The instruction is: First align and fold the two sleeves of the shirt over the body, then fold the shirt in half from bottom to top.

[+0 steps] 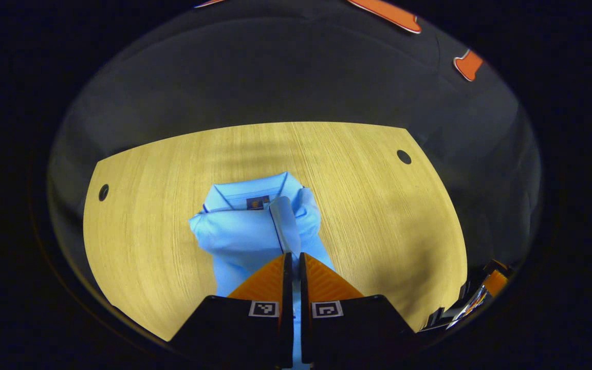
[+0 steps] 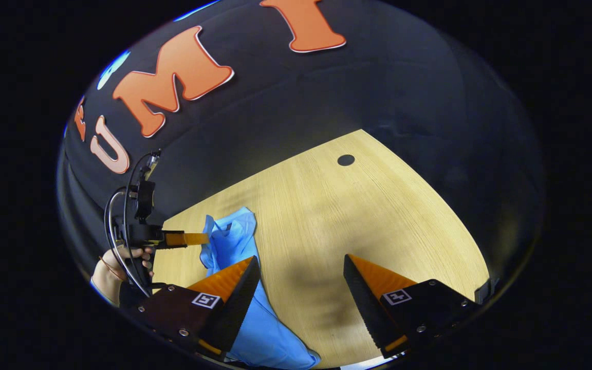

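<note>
Folding a sleeve over the body is the step you're on, as I read it. Your left gripper [image 1: 292,257] has its fingers nearly together, pinching a strip of the light blue shirt [image 1: 244,236]; the cloth runs right up between the tips, looks like a sleeve [image 1: 285,226] edge with dark piping, laid toward the collar [image 1: 252,192]. Can't fully confirm both fingers press on it, but the gap is narrow and the fabric enters it.

The shirt sits mid-table on the wooden table [image 1: 388,216], collar at the far end, body bunched and trailing toward the near edge under your gripper. It's not flat: lumpy at the shoulders.

Your right gripper [image 2: 298,267] has fingers spread wide, holding nothing, hovering over bare wood just right of the shirt [image 2: 234,241] in the right gripper view. That view also catches your left gripper [image 2: 185,239] farther off on the left with the hand [image 2: 121,267] holding it.

Next move, my judgement: lay the pinched sleeve flat on the body and let go, then bring the right gripper in on the other sleeve. Watch for dragging the whole shirt, since it's loose on smooth wood. The bottom-to-top fold isn't done yet.
</note>
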